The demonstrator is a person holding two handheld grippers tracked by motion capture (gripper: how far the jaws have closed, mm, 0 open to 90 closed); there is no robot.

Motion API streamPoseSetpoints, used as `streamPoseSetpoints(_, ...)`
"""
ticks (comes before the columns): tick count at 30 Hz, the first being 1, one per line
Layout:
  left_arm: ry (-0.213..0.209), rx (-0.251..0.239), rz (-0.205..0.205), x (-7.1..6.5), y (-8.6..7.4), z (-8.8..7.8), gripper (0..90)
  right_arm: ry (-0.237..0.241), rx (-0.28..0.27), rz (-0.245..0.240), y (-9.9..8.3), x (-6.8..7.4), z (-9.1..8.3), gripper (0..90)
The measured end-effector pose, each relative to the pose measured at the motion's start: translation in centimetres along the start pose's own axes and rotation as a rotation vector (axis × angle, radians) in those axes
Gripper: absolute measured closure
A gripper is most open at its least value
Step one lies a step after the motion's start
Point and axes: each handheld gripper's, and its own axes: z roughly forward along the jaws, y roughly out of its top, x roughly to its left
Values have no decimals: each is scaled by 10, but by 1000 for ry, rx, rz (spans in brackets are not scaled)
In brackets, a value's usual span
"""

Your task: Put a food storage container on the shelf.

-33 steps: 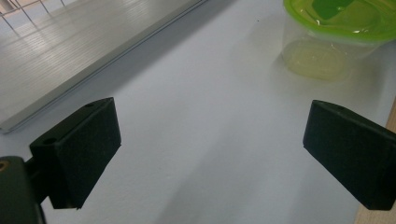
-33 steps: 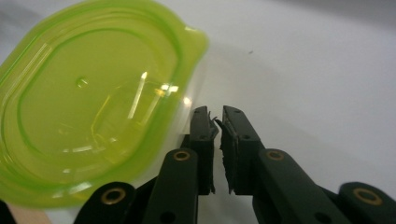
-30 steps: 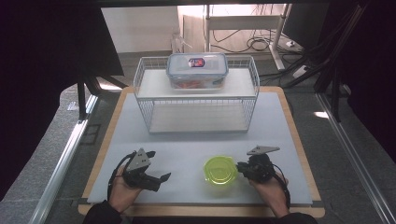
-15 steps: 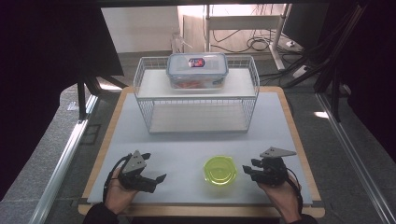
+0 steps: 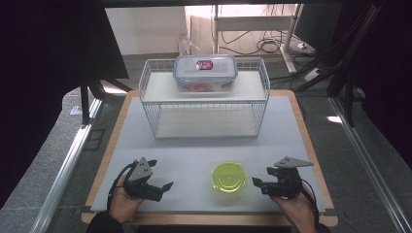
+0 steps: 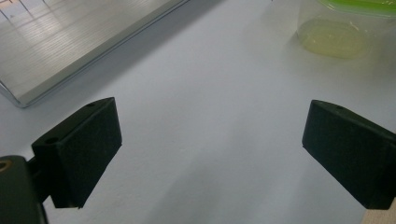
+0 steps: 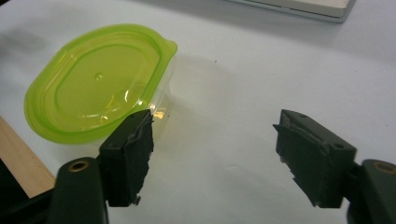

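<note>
White tabletop (image 5: 194,155) carries, lower left of the high view, the left gripper (image 5: 163,187) with jaws spread and empty, lower centre the green-lidded container (image 5: 229,176), and lower right the right gripper (image 5: 257,184), jaws just opened, nothing between them.

A wooden table (image 5: 311,145) carries a pale mat (image 5: 194,155). On the mat stand a wire rack (image 5: 204,104) and, nearer, a green-lidded tub (image 5: 229,177).

L gripper (image 5: 166,186) jaws wide; R gripper (image 5: 256,182) jaws just opening, nothing between.
</note>
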Motion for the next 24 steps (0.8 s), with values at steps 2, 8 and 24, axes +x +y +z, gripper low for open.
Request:
streamPoseSetpoints(2,0,-3,-2,0,0,0,45,-2,-11,9,1,1,-1,275)
streamPoseSetpoints(8,7,-2,7,-1,1,-1,45,64,-38,39,8,6,0,354)
streamPoseSetpoints(24,-1,4,13,-3,2,1,45,230,35,177,19,3,35,610)
